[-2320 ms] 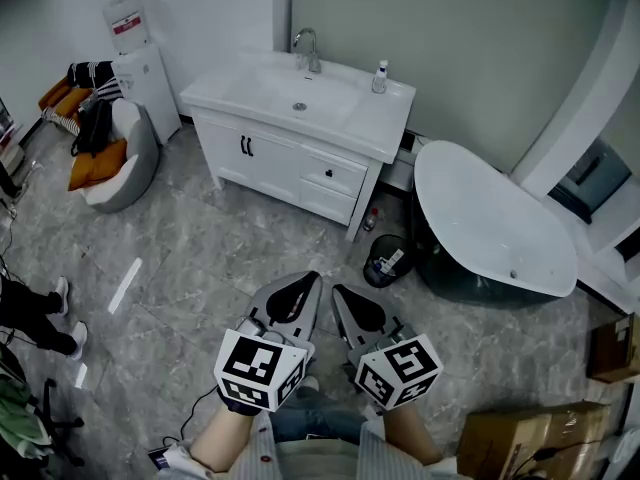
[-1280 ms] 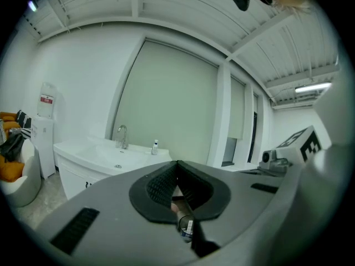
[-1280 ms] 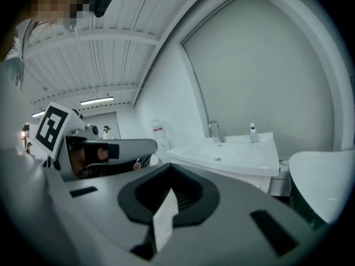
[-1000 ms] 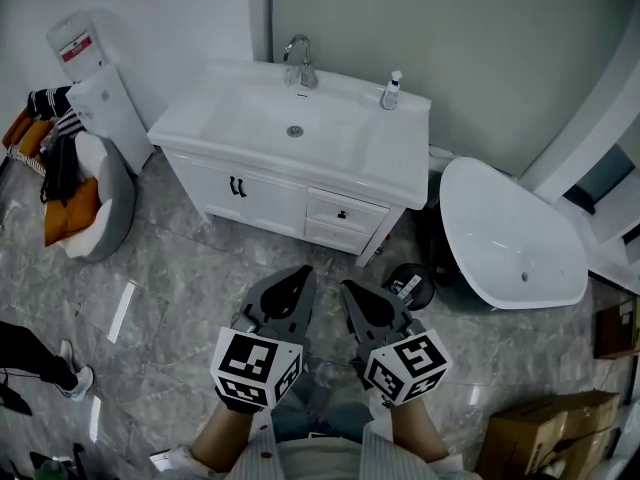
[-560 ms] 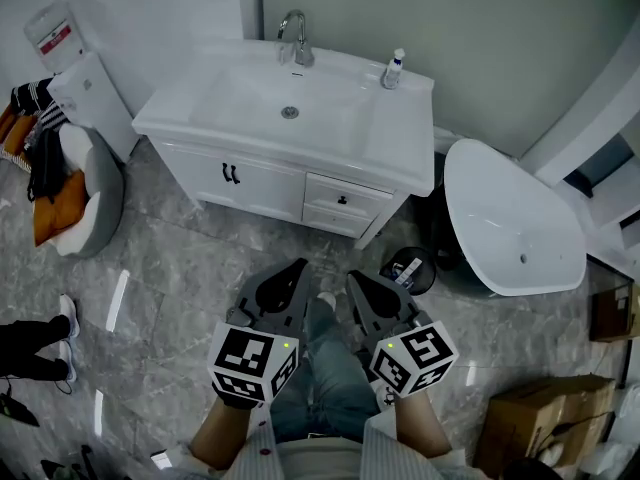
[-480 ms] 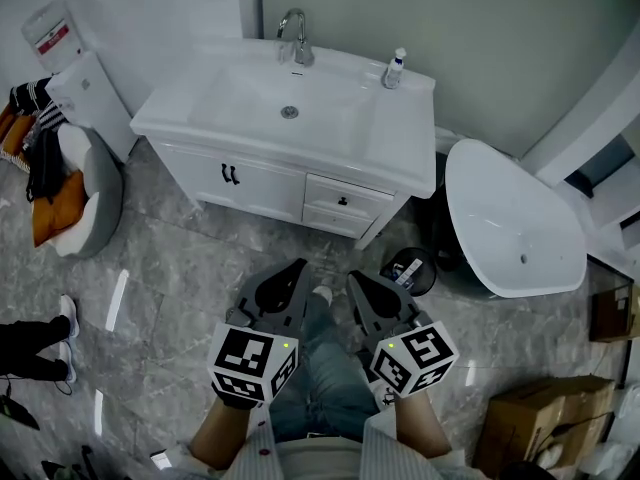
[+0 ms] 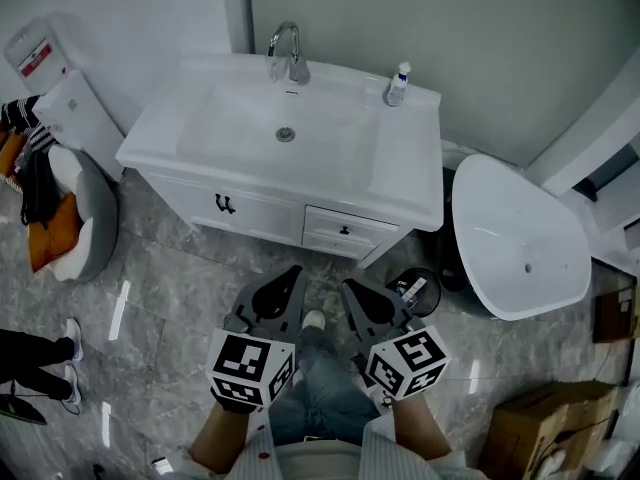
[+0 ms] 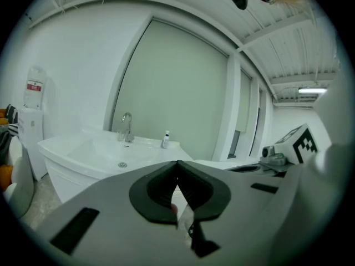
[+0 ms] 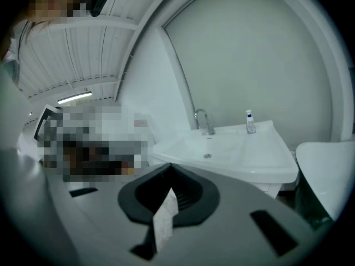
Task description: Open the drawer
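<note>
i'm watching the person stand on the grey stone floor [image 7: 170,278] facing a white cabinet [image 7: 250,213] with a sink [image 7: 285,133] set in its top, a tap [image 7: 283,53] at the back and a small bottle [image 7: 398,83] at the far right corner. the drawer [image 7: 345,231] sits at the right end of the cabinet front, the upper of two small ones, with a dark knob, shut flush. the left gripper [image 7: 288,280] and right gripper [image 7: 352,293] are held side by side low in front of the person, pointing toward the cabinet, well apart from the drawer. both have their jaws pressed together at the tips with nothing pinched between them. a white tub [image 7: 520,238] stands to the right, with a dark bin [image 7: 415,290] just beside it.
</note>
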The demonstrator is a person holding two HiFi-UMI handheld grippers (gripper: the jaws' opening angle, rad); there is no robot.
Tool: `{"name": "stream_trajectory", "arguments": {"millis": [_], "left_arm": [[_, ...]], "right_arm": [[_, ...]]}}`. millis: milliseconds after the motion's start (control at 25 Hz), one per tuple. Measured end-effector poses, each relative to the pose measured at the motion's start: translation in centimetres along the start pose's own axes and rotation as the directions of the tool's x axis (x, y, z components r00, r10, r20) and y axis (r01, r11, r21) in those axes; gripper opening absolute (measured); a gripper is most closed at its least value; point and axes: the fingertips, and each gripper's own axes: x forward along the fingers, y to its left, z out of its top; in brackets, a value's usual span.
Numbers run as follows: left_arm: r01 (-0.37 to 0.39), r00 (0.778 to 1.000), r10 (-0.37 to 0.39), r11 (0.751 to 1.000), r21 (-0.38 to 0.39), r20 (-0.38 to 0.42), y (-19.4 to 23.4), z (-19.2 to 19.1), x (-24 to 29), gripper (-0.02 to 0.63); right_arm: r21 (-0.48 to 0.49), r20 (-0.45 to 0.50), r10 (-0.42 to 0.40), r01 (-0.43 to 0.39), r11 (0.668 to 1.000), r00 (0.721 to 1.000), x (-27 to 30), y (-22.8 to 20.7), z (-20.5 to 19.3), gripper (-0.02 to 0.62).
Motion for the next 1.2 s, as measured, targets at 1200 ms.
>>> {"name": "stream_trajectory", "arguments": {"millis": [1200], "left_arm": [[0.222,0.972,-0.213,0.972,0.082,-0.1,4.3,5.5,15.9,0.015]], "right_arm": [[0.095,0.004,-0.207,0.206,0.974,0.978,8.5,-10.6,6.8,0.009]]}}
